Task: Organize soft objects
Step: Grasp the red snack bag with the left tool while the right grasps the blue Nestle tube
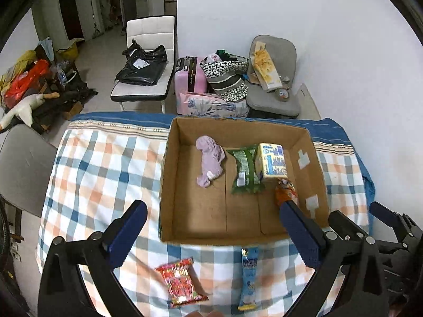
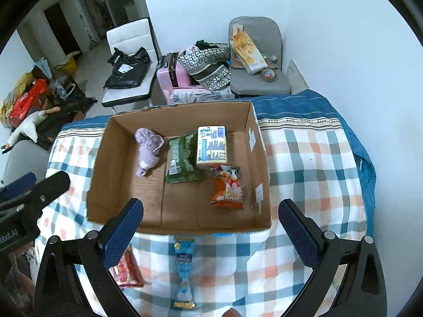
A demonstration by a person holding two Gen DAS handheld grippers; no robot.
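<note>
Both the left gripper [image 1: 211, 227] and the right gripper [image 2: 210, 222] hung with fingers spread wide and empty above the cardboard box [image 2: 97, 185]. Outside the box's near wall, on the checked cloth, lay a red snack packet [image 1: 181, 282] and a blue wrapper [image 2: 184, 272]. Both looked light, crinkly and slippery; a mid-body pinch seemed safest.

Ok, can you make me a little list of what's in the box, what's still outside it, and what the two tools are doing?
box: open cardboard box on checked cloth
inside: purple sock, green packet, tissue pack, orange snack bag
outside, near edge: red snack packet, blue snack packet
left tool: open, empty
right tool: open, empty
</note>
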